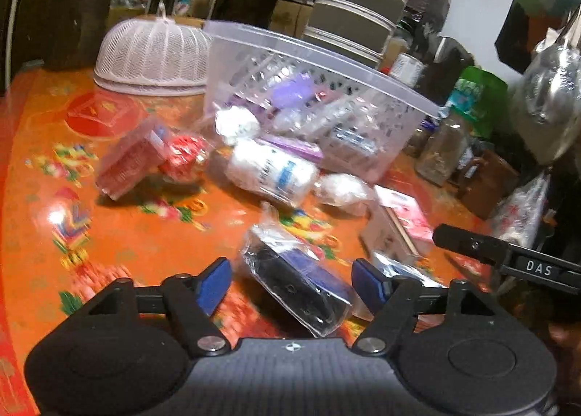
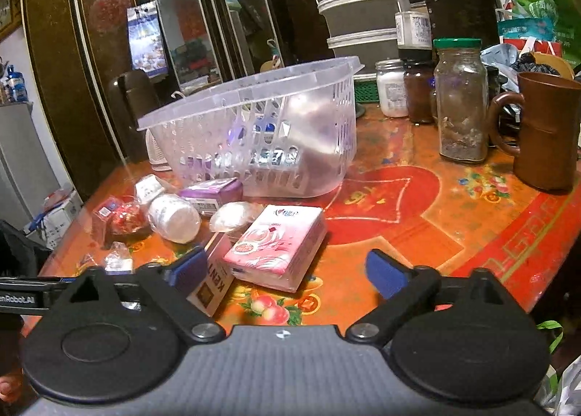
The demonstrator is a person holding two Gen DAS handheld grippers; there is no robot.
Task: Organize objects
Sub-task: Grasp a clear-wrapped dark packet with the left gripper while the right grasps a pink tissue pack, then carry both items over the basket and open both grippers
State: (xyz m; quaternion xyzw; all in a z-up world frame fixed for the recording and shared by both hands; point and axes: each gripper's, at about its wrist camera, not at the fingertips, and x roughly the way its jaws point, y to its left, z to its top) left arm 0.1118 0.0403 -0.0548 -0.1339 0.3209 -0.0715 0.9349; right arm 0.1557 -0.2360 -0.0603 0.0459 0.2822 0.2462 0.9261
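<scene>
Desk surface, orange and red with printed flowers and fruit, carries everything here. Largest on it is the clear slotted basket, standing far from both cameras with purple and white packets dimly visible through its walls. Left of the basket in the left wrist view sits a white mesh food cover. To the right of the basket, seen from the right wrist, stand a brown mug, a tall glass jar with a green lid and smaller jars behind it.

Loose goods lie on the near side of the basket. A pink tissue pack lies flat, touching a white carton on its left. Further left are a white bottle on its side, a purple box just beside the basket wall, a small clear-wrapped white lump, and a red-wrapped packet.

The left gripper holds its blue fingers spread apart, released, with a dark item in a clear bag lying on the desk between them; the pads do not press it. The right gripper is likewise released, its left finger close by the white carton, the right finger over bare desk, nothing grasped.
</scene>
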